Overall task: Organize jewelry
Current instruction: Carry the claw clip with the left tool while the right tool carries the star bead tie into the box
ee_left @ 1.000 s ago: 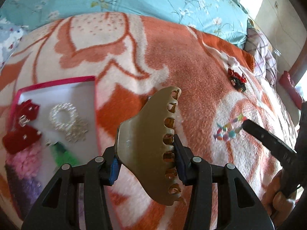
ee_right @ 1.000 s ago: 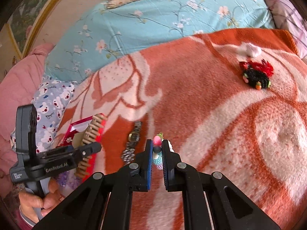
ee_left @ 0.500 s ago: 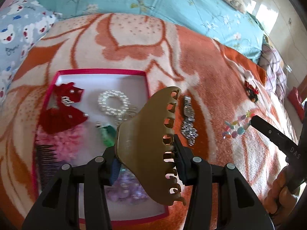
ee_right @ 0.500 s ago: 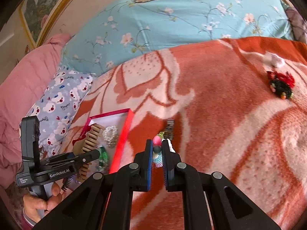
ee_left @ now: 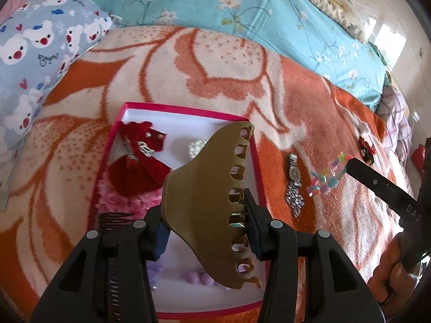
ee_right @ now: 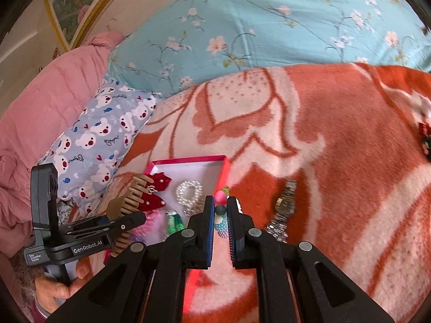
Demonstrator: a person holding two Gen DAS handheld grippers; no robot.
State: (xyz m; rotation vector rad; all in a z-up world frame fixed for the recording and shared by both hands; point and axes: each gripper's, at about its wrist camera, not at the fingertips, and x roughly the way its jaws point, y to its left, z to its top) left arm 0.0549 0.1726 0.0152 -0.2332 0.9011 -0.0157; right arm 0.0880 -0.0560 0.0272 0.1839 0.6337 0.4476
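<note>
We are reading "GenRobot.AI" on our left gripper (ee_right: pixel 126 219), which is clamping the brown claw clip (ee_left: pixel 212 202). The pink box (ee_left: pixel 186 107), earlier off to the side, is now sitting beneath it. Our right gripper (ee_right: pixel 221 215), angled downward, is pinching the beaded bracelet (ee_left: pixel 327 177).

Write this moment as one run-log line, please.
left gripper: shut on hair claw, above red box | right gripper: shut on bead bracelet | watch: on blanket
</note>
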